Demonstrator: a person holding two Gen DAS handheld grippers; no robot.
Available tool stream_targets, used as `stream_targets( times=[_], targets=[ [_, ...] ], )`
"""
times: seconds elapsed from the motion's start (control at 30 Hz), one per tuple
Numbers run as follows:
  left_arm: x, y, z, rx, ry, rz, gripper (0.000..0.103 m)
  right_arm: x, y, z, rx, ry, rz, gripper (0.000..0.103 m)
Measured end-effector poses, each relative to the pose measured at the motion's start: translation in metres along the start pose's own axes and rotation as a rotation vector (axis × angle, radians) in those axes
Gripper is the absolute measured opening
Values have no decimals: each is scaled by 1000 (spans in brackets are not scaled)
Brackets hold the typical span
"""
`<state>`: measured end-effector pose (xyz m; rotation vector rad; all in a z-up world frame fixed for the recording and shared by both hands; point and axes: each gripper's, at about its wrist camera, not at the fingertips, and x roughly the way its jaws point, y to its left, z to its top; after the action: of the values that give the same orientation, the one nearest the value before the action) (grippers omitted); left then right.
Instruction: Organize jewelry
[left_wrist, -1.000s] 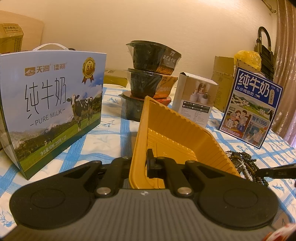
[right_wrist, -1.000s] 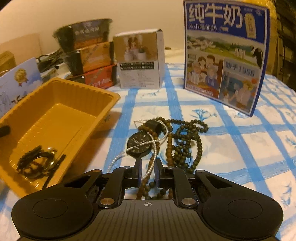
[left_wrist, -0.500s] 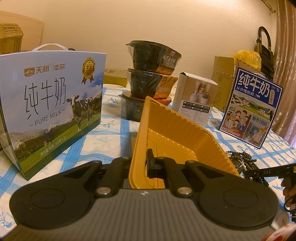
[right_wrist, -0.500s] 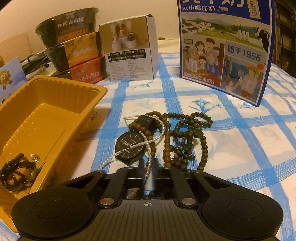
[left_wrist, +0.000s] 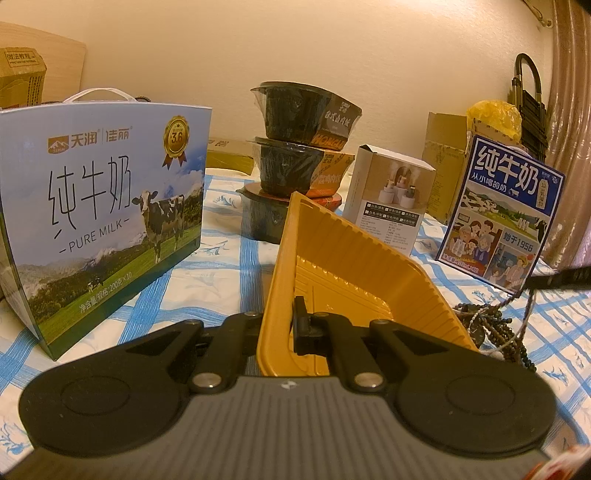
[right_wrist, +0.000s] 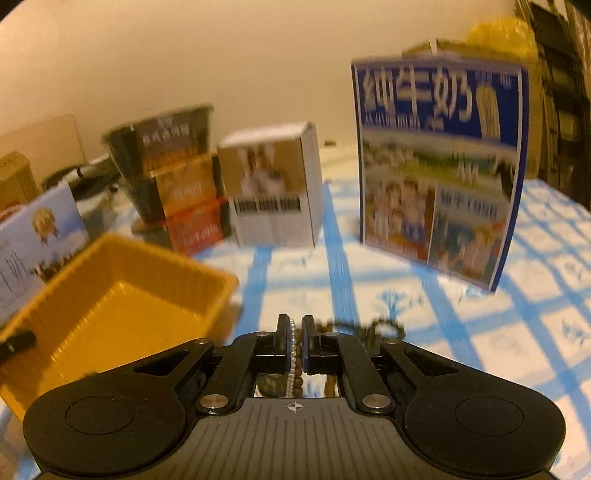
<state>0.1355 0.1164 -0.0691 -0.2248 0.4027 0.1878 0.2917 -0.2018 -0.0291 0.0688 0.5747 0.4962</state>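
Note:
My left gripper (left_wrist: 284, 321) is shut on the near rim of the yellow plastic tray (left_wrist: 343, 266) and holds it tilted. The tray also shows at the left of the right wrist view (right_wrist: 122, 306). My right gripper (right_wrist: 294, 341) is shut on a white pearl necklace (right_wrist: 293, 354) and lifts it off the cloth. In the left wrist view the right gripper's fingers (left_wrist: 557, 278) hang strands above the pile of dark bead strings and a watch (left_wrist: 491, 328). Dark beads (right_wrist: 373, 326) trail just beyond my right fingers. The right wrist view is blurred.
A blue-checked cloth (left_wrist: 229, 258) covers the table. A pure-milk carton (left_wrist: 99, 206) stands at the left, stacked black bowls (left_wrist: 303, 155) and a small white box (left_wrist: 391, 199) behind the tray, and a blue milk box (left_wrist: 502, 218) at the right.
My right gripper closed on the pearl necklace and rose with it, so the jewelry pile dropped out of its view. My left gripper and the tray stayed put.

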Motion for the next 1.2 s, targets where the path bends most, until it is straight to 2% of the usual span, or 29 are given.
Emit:
stream_targets(
  times=[0.13, 0.33, 0.5, 0.57, 0.63, 0.7, 0.8, 0.87, 0.97, 1.2],
  targets=[
    [0, 0, 1, 0, -2, -1, 5, -11, 3, 13, -10, -11, 20, 6],
    [1, 1, 1, -5, -1, -4, 5, -23, 3, 1, 8, 63, 17, 6],
    [1, 3, 1, -9, -1, -6, 5, -26, -10, -31, 126, 228, 35, 6],
    [1, 3, 1, -8, -2, -6, 5, -24, -13, -46, 128, 290, 18, 6],
    [2, 3, 1, -4, -2, -6, 5, -23, -18, -58, 130, 315, -5, 6],
    [2, 3, 1, -1, -2, -6, 5, -23, -22, -61, 141, 307, -7, 6],
    [1, 2, 1, -1, -3, -4, 5, -20, -19, -54, 94, 241, 5, 6],
    [1, 1, 1, 1, -5, -3, 5, -13, -13, -50, 48, 236, -2, 6],
    [1, 1, 1, -2, -3, -4, 5, 3, -15, -51, 56, 256, -15, 6],
    [2, 1, 2, 6, -3, -5, 5, 25, -14, -48, 13, 204, -19, 6]
  ],
)
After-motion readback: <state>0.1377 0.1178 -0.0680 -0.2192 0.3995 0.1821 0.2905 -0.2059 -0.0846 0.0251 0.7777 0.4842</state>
